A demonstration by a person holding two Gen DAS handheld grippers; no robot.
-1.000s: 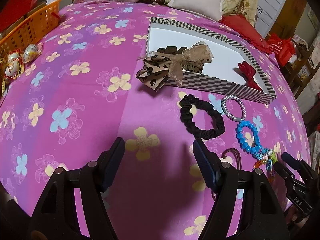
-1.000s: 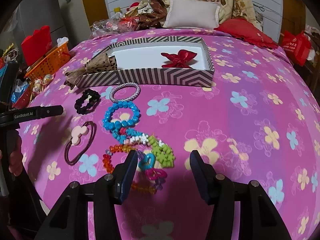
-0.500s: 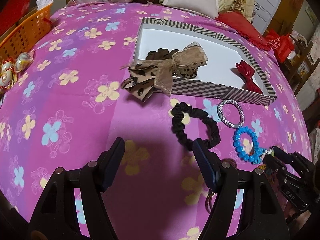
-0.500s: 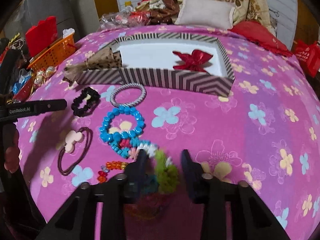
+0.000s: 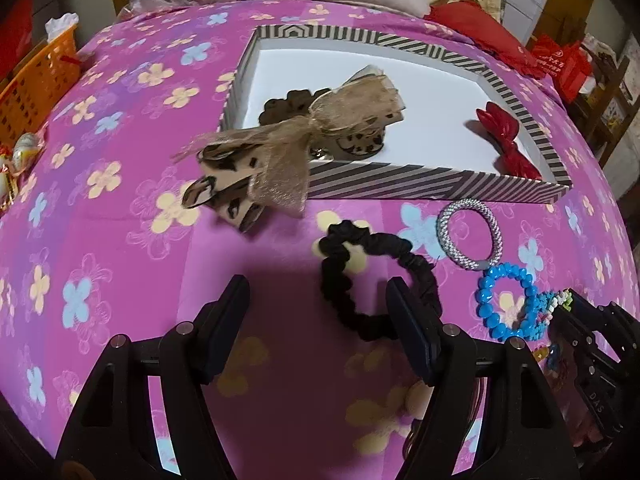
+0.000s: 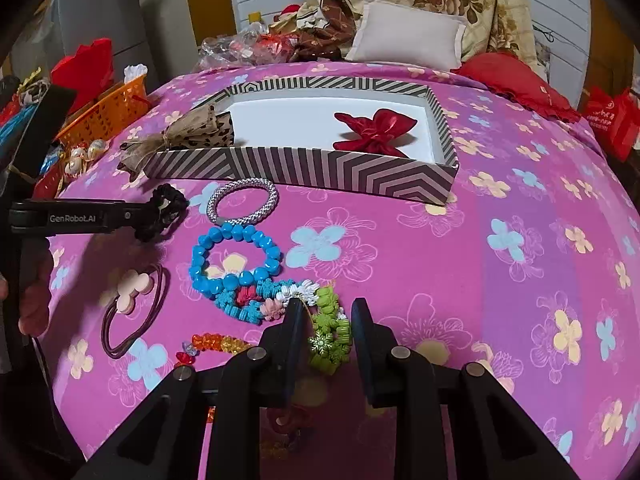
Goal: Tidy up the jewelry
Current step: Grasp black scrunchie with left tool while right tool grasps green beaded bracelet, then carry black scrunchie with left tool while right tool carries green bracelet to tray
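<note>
- Left gripper (image 5: pixel 316 304): jaws wide apart and narrowing, above the pink flowered cloth (image 5: pixel 120 240); right finger overlaps the near arc of the black scrunchie (image 5: pixel 376 280). Nothing grasped.
- Leopard bow (image 5: pixel 280 160): draped over the near-left corner of the striped box (image 5: pixel 420 188), long axis diagonal, one end inside, one hanging outside.
- Silver band (image 6: pixel 242 202), blue bead bracelet (image 6: pixel 236 256), flower-bead bracelet (image 6: pixel 280 300): in a line from box toward the camera.
- Right gripper (image 6: pixel 330 324): jaws closing around the bracelet's green flower beads (image 6: pixel 330 332); pad contact unclear.
- Red bow (image 6: pixel 374 130): inside box, right half, long axis across the box.
</note>
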